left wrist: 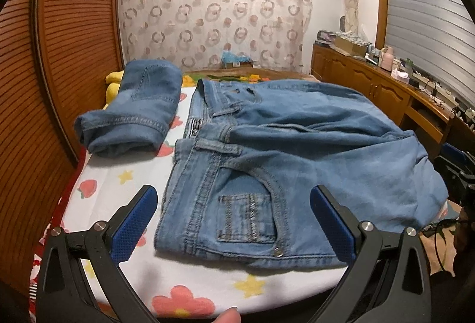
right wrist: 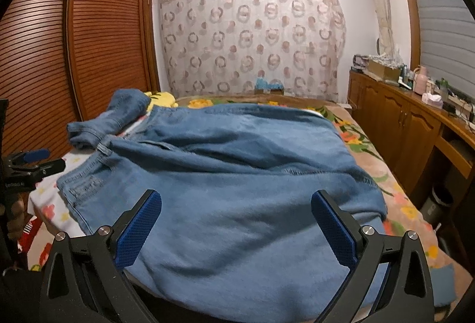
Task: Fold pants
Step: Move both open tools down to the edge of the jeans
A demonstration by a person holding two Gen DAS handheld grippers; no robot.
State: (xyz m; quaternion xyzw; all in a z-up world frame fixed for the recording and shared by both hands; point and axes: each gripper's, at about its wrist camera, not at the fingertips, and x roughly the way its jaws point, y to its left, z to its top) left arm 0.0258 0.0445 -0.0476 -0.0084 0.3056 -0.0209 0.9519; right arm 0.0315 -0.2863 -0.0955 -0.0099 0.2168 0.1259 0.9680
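1. The left tool (left wrist: pixel 233 222) fills the bottom of the left wrist view; its two blue pads stand wide apart and hold nothing.
2. A fingertip (left wrist: pixel 228 316) of the person shows at the bottom edge of that view, between the black arms of the tool.
3. Between and just beyond the pads lies the waist end of the pants (left wrist: pixel 282 162), light blue denim, with a small coin pocket (left wrist: pixel 246 219) and a metal rivet in the lower centre.
4. The right tool (right wrist: pixel 236 225) sits at the bottom of the right wrist view, also spread wide open and empty, with the cloth of the pants (right wrist: pixel 231 174) under and beyond it.
5. The pants lie folded in half on the bed (left wrist: pixel 124 198), which has a white cover with stars, strawberries and flowers.
6. In the left centre of the left wrist view a second, already folded pair of jeans (left wrist: pixel 133 112) lies beside the pants, apart from them.
7. At the left edge of the right wrist view part of the left tool is seen.
8. Behind are a slatted wooden wardrobe (right wrist: pixel 74 55) at left, a curtain with circles (right wrist: pixel 252 41) in the centre, and a wooden cabinet (right wrist: pixel 400 127) with small things on it at right.
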